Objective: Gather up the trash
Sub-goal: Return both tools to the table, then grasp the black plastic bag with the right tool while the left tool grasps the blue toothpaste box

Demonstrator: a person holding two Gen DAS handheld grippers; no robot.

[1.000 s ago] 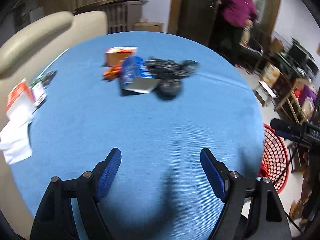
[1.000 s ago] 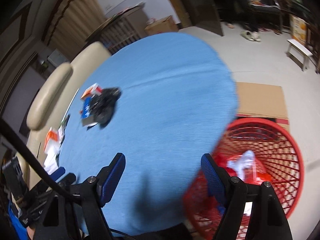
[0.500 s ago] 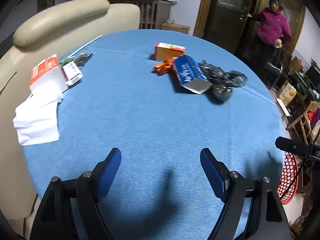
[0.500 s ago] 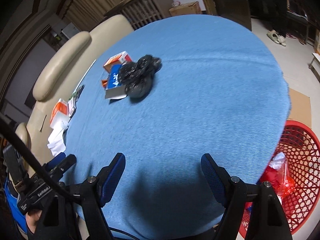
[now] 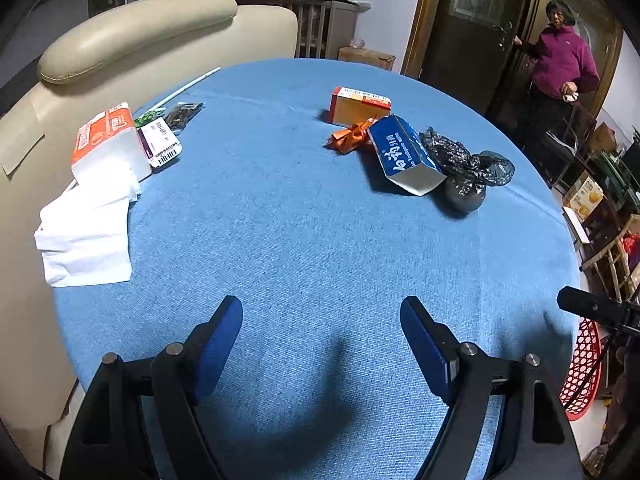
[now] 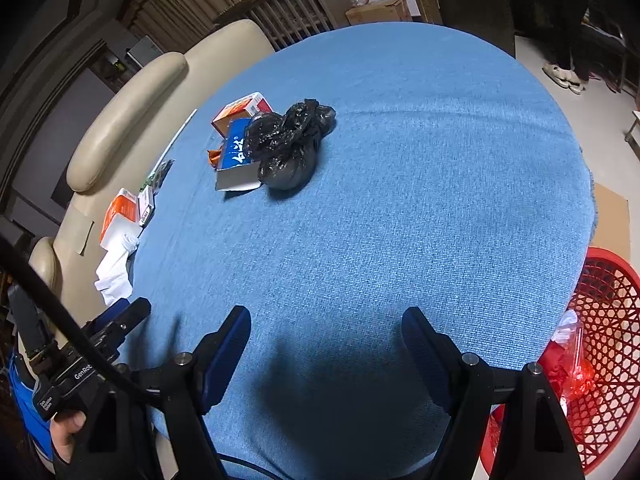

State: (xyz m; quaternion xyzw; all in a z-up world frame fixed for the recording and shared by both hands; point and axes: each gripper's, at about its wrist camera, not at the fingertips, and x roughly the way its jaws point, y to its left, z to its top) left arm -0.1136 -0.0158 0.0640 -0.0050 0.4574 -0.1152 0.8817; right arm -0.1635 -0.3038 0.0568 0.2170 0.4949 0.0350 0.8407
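Observation:
A trash pile lies on the round blue table point(image 5: 304, 240): a black plastic bag point(image 5: 466, 168) point(image 6: 288, 146), a blue carton point(image 5: 404, 154) point(image 6: 236, 156), an orange wrapper point(image 5: 350, 138) and an orange-and-white box point(image 5: 358, 106) point(image 6: 242, 110). My left gripper point(image 5: 322, 332) is open and empty above the near table edge, well short of the pile. My right gripper point(image 6: 326, 340) is open and empty over the near edge. A red mesh basket point(image 6: 608, 320) point(image 5: 580, 368) with trash inside stands on the floor to the right.
A tissue pack point(image 5: 106, 140) with loose white tissues point(image 5: 86, 236), a small labelled packet point(image 5: 160, 142) and a dark packet point(image 5: 184, 112) lie at the table's left edge. A beige sofa point(image 5: 132, 36) stands behind. A person in a purple top point(image 5: 560, 64) stands at the door.
Both views have swung left and steadied. The right gripper moved from over the basket toward the table middle. The left view now takes in the tissue pack. Both jaws stayed open.

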